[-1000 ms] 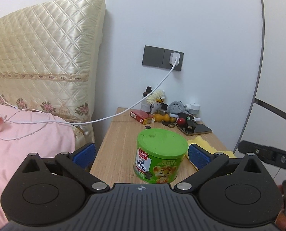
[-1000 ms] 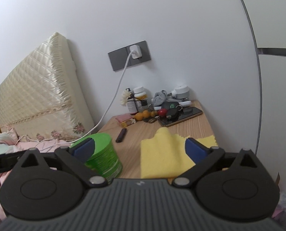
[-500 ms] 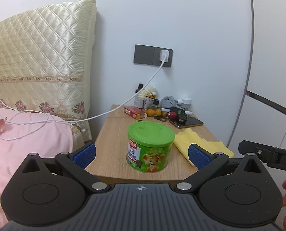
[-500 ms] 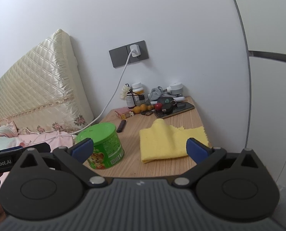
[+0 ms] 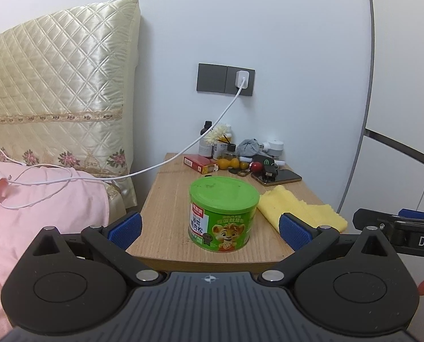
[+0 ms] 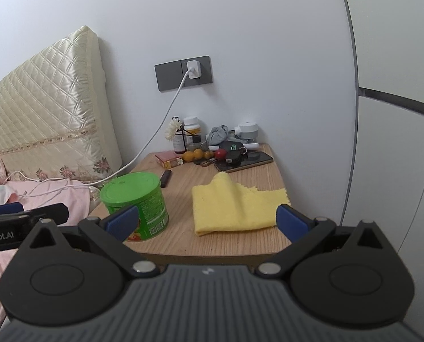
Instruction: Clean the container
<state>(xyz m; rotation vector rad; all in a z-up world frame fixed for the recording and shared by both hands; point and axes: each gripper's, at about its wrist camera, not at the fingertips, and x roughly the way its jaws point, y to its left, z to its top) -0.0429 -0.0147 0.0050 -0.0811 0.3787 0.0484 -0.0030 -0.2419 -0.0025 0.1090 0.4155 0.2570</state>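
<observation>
A green round can [image 5: 223,213] with a green lid and a lion label stands near the front of the wooden bedside table [image 5: 166,199]; it also shows in the right wrist view [image 6: 135,203]. A yellow cloth [image 5: 297,209] lies flat to its right, also in the right wrist view [image 6: 234,208]. My left gripper [image 5: 209,230] is open and empty, in front of the table edge, facing the can. My right gripper [image 6: 206,222] is open and empty, facing the cloth from in front of the table.
Small items crowd the table's back: bottles [image 5: 212,145], a red box [image 5: 197,164], oranges [image 5: 229,164], keys and a phone [image 5: 280,176]. A black lighter [image 6: 165,178] lies behind the can. A white charger cable [image 5: 183,154] runs to the bed [image 5: 41,199] at left.
Both grippers have pulled back from the table; the can and cloth look farther away and the table's front edge has come into view. Both stay open and empty.
</observation>
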